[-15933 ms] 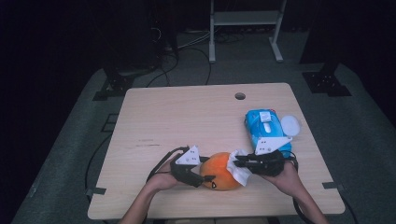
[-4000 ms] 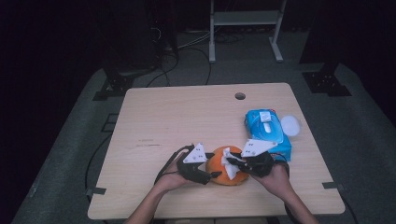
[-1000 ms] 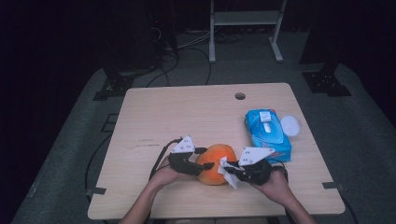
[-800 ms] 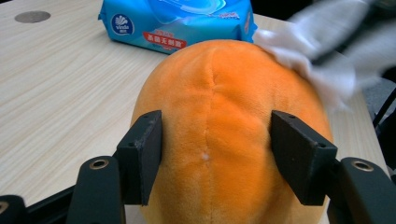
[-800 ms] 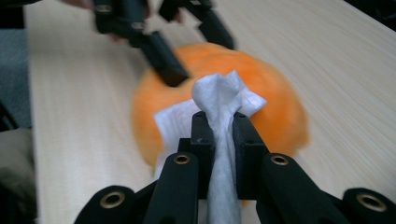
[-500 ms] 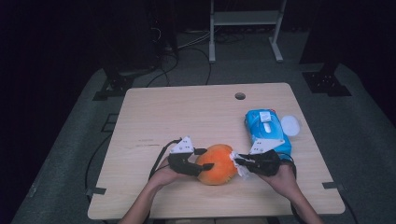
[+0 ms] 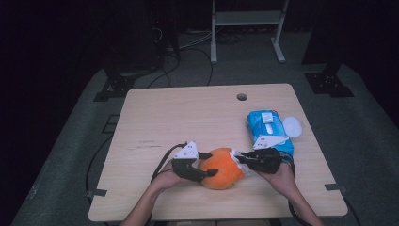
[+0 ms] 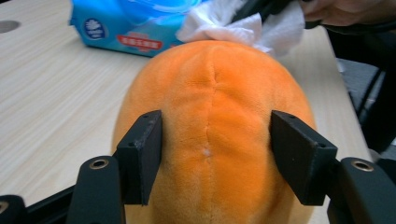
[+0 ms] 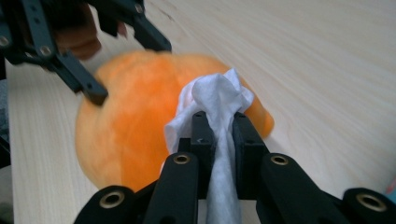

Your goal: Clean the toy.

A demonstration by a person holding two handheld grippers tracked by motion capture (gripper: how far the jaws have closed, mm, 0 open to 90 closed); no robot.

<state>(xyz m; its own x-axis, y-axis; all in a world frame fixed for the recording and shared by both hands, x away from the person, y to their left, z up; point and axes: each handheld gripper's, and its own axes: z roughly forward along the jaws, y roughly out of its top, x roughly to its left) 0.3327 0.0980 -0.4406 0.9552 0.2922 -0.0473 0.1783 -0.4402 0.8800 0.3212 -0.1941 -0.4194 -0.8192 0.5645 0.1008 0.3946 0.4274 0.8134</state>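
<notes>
Orange plush toy [image 7: 219,168], round and soft, sits on a pale wooden table [image 7: 188,117] close to the person's edge, a little right of the middle. One toy is on the table. Two grippers meet at it, one from each side.

From the left, the left gripper [image 7: 203,166] has its two black jaws spread wide around the toy's flank. In the left gripper view the jaws [image 8: 212,158] press against the plush on either side of a seam, clamping the toy. The left hand [image 7: 165,179] holds that gripper, with a black cable looping back toward the table's near edge.

From the right, the right gripper [image 7: 241,160] has its jaws closed tight on one crumpled white wipe [image 9: 215,100]. The wipe bunches out past the jaw tips and touches the toy's surface. The right hand [image 7: 281,175] holds this gripper near the table's front right.

Just behind the right gripper lies one blue packet of wet wipes [image 7: 269,129], flat on the table, near the right edge. A round white lid [image 7: 292,125] rests beside it, at its right. The packet crowds the space behind the right gripper.

Farther back, the table is bare wood across its left half and its far side, with one small round hole [image 7: 242,97] near the far edge. Beyond the table lie grey floor, dark cables and the legs of a white stand [image 7: 246,28].
</notes>
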